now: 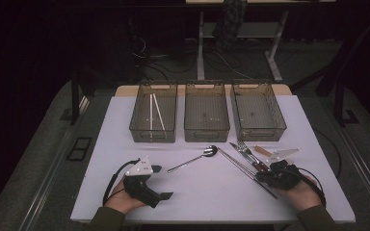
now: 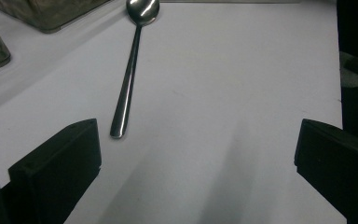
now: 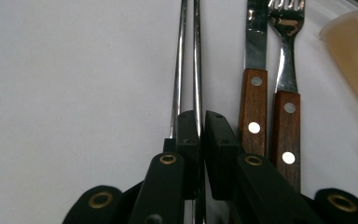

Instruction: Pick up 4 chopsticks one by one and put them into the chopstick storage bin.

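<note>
White table (image 1: 125, 125) under dim light, dark floor around it. 3 clear bins (image 1: 207, 118) stand in a row at the far edge; the left one holds 2 pale sticks.

Right gripper (image 3: 201, 126): jaws together, clamped on 1 of 2 metal chopsticks (image 3: 197, 56) near its rear end. The second chopstick lies just beside the left jaw, outside the grip as far as can be told. Both rest on the table at front right, next to a knife (image 3: 253, 93) and fork (image 3: 286, 98) with wooden handles.

Left gripper (image 2: 196, 158): jaws apart, nothing between them. A spoon (image 2: 130, 74) lies ahead of it.

Assessment: the chopstick is light, stiff, thin and smooth, so likely to slip or pivot. An end grip invites droop; a hold nearer mid-length should carry it steadier.
</note>
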